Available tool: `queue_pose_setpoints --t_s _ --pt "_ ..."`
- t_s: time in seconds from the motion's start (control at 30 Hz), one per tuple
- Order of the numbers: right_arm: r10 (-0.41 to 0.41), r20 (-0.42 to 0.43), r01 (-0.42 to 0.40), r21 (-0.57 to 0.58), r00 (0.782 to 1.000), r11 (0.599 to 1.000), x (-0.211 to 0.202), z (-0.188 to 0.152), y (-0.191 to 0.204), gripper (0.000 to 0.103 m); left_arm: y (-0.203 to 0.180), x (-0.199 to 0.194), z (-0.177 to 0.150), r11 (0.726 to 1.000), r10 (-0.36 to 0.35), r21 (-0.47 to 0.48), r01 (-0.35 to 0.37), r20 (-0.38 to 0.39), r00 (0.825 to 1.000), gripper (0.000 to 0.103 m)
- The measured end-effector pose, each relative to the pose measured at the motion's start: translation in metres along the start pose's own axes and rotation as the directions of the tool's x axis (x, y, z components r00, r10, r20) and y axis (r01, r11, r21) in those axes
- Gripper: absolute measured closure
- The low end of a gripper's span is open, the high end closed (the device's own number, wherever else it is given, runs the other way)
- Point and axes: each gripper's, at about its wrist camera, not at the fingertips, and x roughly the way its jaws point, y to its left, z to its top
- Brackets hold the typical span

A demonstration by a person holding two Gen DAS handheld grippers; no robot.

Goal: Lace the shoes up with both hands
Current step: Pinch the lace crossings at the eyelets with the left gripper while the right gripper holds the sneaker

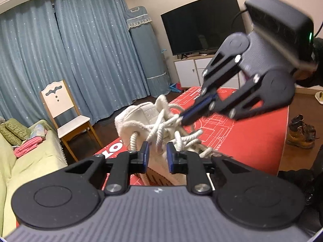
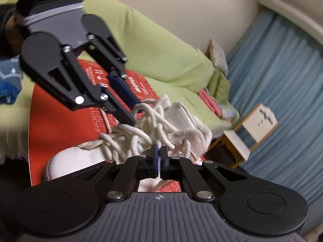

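Note:
A white shoe (image 1: 133, 117) with thick cream rope laces (image 1: 161, 129) lies on a red printed board (image 1: 252, 139). In the left wrist view my left gripper (image 1: 158, 155) stands open just above the shoe's side, with its blue pads apart and nothing pinched between them. My right gripper (image 1: 181, 119) comes in from the upper right and is shut on a strand of lace over the tongue. The right wrist view shows the same: the right gripper (image 2: 160, 155) is closed with a thin white lace between its pads. There the left gripper (image 2: 137, 115) has its tips among the lace loops (image 2: 153, 121).
A green sofa (image 1: 30, 161) with folded clothes is to the left, with a white wooden chair (image 1: 64, 117) beside it. Blue curtains (image 1: 80, 50) hang behind. A dark TV (image 1: 201, 30) stands on a white cabinet, and brown boots (image 1: 300, 135) sit on the floor to the right.

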Motion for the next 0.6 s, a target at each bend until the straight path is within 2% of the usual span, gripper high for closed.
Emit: queue_pose_setpoints --t_s 0.13,0.23,0.3,0.4,0.5,0.6 --pt "0.024 0.078 -0.031 0.093 0.997 0.995 -0.021 0.008 -0.013 0.103 0.002 0.002 -0.003 1.000 0.003 -0.003 -0.003 0.007 1.000 0.090" --pt "0.005 0.122 -0.020 0.126 0.993 0.992 -0.029 0.015 -0.023 0.103 0.000 0.003 -0.003 1.000 0.006 0.006 -0.006 0.002 1.000 0.103" --pt "-0.002 0.109 -0.012 0.123 0.994 0.992 -0.027 0.015 -0.028 0.103 -0.001 0.001 -0.001 1.000 -0.002 -0.005 0.002 0.010 1.000 0.103" --pt "0.034 0.064 -0.041 0.108 0.997 0.993 -0.022 0.012 -0.025 0.103 0.003 -0.014 0.009 0.999 0.020 -0.046 -0.015 0.094 0.995 0.103" --pt "0.022 0.016 -0.023 0.068 1.000 0.997 -0.014 0.005 -0.016 0.098 0.007 -0.018 0.014 0.999 0.026 -0.038 -0.022 0.096 0.995 0.103" --pt "-0.024 0.008 0.023 0.038 1.000 0.999 -0.010 0.002 -0.010 0.098 0.006 -0.018 0.013 1.000 0.011 -0.029 -0.009 0.080 0.997 0.103"
